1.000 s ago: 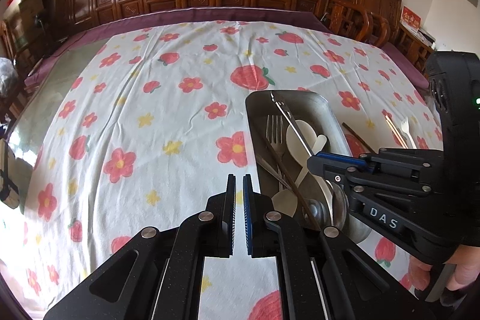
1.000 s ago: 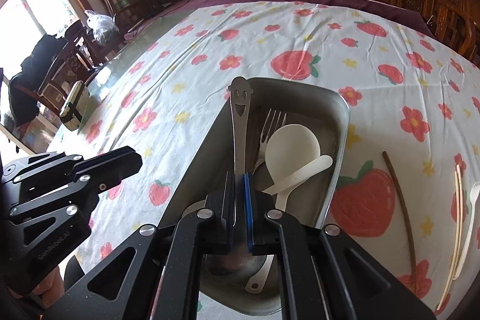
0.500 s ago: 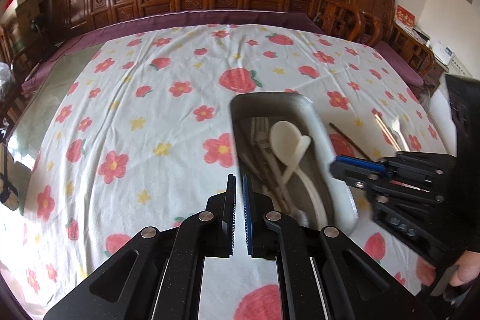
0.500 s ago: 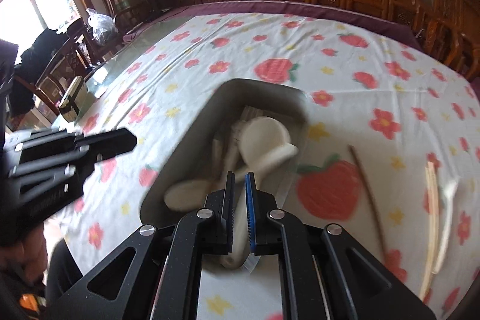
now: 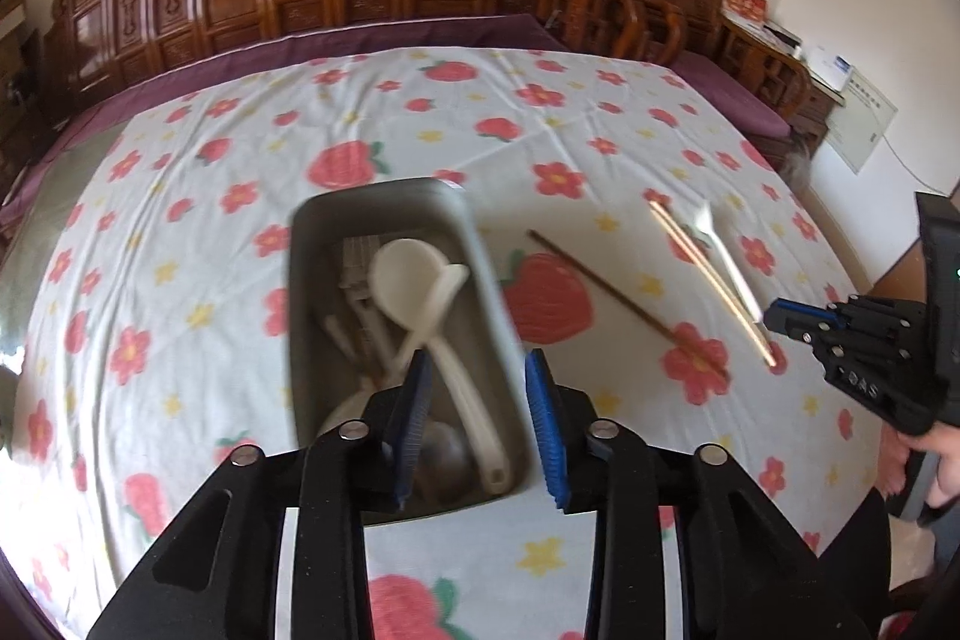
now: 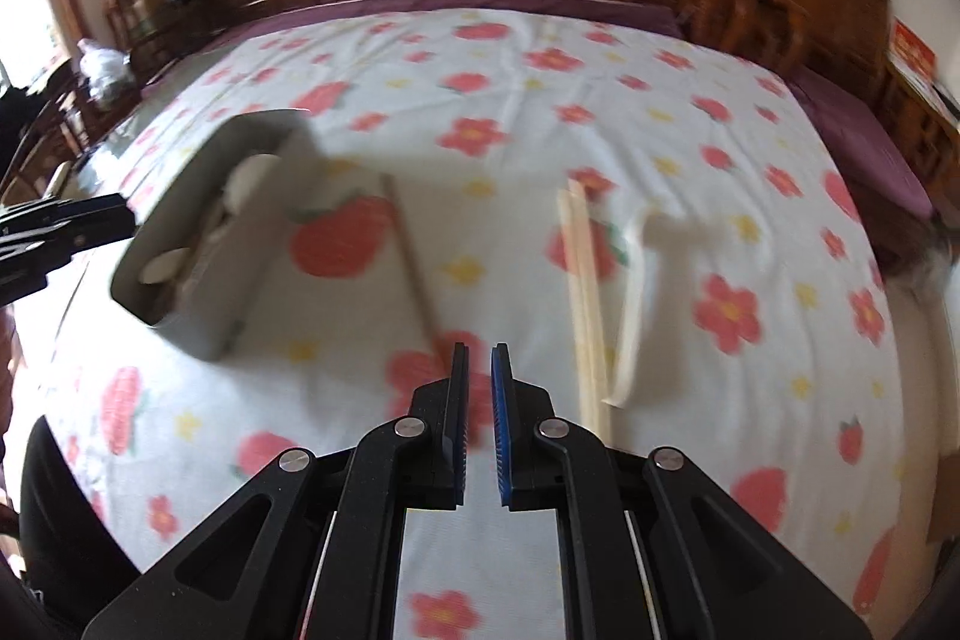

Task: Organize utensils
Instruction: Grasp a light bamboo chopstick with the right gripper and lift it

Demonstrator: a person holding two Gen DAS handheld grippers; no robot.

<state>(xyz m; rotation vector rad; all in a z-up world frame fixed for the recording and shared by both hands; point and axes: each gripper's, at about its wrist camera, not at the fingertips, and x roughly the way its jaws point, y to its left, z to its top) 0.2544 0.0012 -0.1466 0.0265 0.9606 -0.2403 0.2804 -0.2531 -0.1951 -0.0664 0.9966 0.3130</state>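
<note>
1. Both grippers had shifted to the right across the flowered tablecloth (image 5: pixel 180 220) since the earlier frames: the metal tray (image 5: pixel 312 244) had slid from the middle to the left of the right wrist view, and the smiley-faced spoon once pinched by the right gripper (image 6: pixel 478 358) was gone from its jaws.
2. That tray lay left of centre and already held a white ladle (image 5: pixel 402 268), a fork and other pieces too blurred to name.
3. To its right, well apart, a dark chopstick (image 6: pixel 414 274) lay alone, then a pale chopstick pair (image 6: pixel 582 292), then a white plastic fork (image 6: pixel 636 304) farthest right.
4. The left gripper (image 5: pixel 477 370) hung over the tray's near end; its jaws had just been opening and stood spread with nothing pinched between them.
5. The right gripper's jaws stood nearly pressed together and empty, just near of the dark chopstick's near end.
6. To do the next pick well, I judged the right jaws needed to spread first, straddle one thin stick across its length near the middle, and close low against the cloth so it would not roll away.
</note>
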